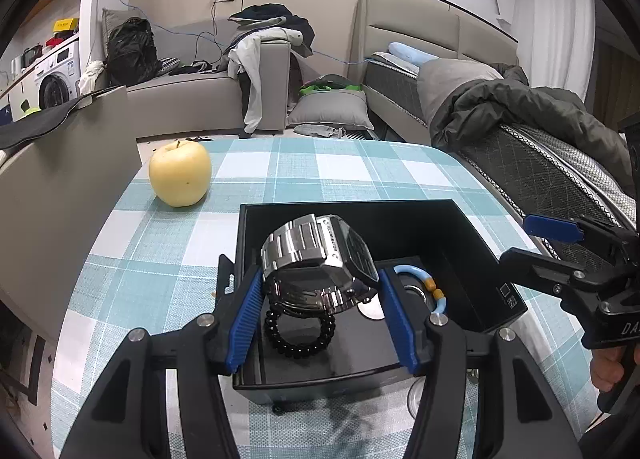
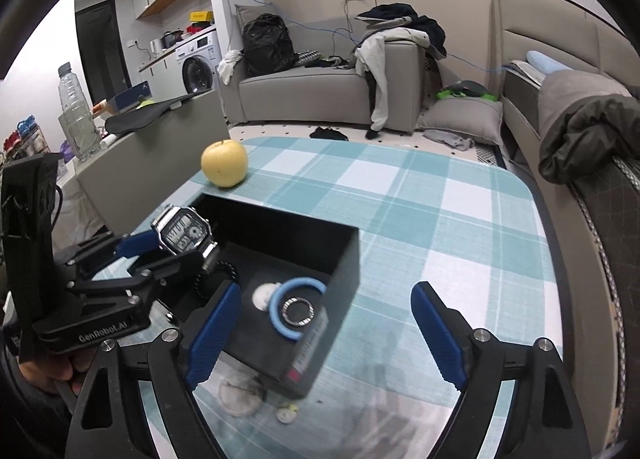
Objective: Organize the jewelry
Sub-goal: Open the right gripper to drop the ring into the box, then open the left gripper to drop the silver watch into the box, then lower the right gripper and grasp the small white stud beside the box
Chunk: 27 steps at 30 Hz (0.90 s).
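Teal-checked cloth covers the bench [image 1: 280,163] at the centre of both views. Over it, the left gripper [image 1: 322,291] pinches a steel wristwatch [image 1: 316,259] above the black jewelry box [image 1: 460,227]. Below the watch, a black bead bracelet [image 1: 300,333] lies inside the box, a light-blue bangle [image 2: 294,313] and a ring [image 2: 298,309] beside it. At lower centre of the right view, the right gripper [image 2: 326,333] stands spread and empty. A yellow apple [image 1: 180,173] sits upper left.

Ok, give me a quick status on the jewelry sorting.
Left tool shut on watch, above black box. Right tool open, empty. Bead bracelet, blue bangle, ring already inside. Nothing blocking.
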Tool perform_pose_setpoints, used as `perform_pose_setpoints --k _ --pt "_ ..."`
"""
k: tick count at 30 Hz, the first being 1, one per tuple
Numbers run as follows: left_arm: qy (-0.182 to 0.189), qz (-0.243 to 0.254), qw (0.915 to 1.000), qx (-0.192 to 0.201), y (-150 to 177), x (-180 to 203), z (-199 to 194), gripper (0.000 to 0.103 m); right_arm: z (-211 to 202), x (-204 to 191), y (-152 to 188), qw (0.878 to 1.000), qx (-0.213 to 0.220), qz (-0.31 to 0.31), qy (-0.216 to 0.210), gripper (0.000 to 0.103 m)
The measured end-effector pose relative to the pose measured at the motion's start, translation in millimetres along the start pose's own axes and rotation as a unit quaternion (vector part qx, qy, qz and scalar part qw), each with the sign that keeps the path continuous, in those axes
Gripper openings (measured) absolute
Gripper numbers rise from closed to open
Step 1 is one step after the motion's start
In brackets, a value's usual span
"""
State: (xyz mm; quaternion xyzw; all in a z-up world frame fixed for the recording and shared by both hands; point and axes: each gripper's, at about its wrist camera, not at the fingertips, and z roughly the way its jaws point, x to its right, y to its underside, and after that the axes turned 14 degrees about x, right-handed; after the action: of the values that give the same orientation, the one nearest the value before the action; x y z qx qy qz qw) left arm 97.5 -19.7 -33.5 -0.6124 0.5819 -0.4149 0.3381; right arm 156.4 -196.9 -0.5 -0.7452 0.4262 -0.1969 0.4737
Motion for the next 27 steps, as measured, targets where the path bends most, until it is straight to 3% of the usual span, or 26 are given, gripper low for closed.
perform_pose_setpoints --k 4,11,13,15,17,19,22,27 --pt "0.003 0.006 1.0000 -0.004 0.1 2.9 -1.7 0.053 -4.9 7.1 3.4 1.000 0.001 0.003 0.002 0.089" --pt "0.010 0.008 0.9997 0.022 -9.3 6.0 -16.0 0.054 -13.7 6.5 1.6 1.000 0.014 -0.003 -0.005 0.099" --pt "0.006 0.005 0.9997 0.022 -10.9 4.0 -19.5 0.076 -15.5 4.7 2.0 1.000 0.012 -0.008 -0.006 0.103" --pt "0.002 0.001 0.9996 0.027 -12.1 0.8 -23.9 0.086 -17.9 3.9 3.3 1.000 0.008 -0.011 -0.009 0.103" --pt "-0.002 -0.005 0.9994 0.035 -11.2 -3.7 -30.7 0.088 -21.2 3.1 7.4 1.000 0.003 -0.012 -0.017 0.103" --pt "-0.009 -0.009 0.9992 0.039 -8.5 -9.4 -38.5 0.102 -23.1 0.7 13.9 1.000 -0.007 -0.016 -0.023 0.103" --pt "-0.020 -0.010 0.9986 0.049 -3.0 -16.2 -49.6 0.102 -23.2 -3.4 23.8 0.999 -0.024 -0.028 -0.022 0.103" --pt "-0.032 -0.019 0.9988 0.032 3.6 -28.1 -58.6 0.102 -16.7 -13.2 42.2 0.996 -0.068 -0.052 -0.021 0.103"
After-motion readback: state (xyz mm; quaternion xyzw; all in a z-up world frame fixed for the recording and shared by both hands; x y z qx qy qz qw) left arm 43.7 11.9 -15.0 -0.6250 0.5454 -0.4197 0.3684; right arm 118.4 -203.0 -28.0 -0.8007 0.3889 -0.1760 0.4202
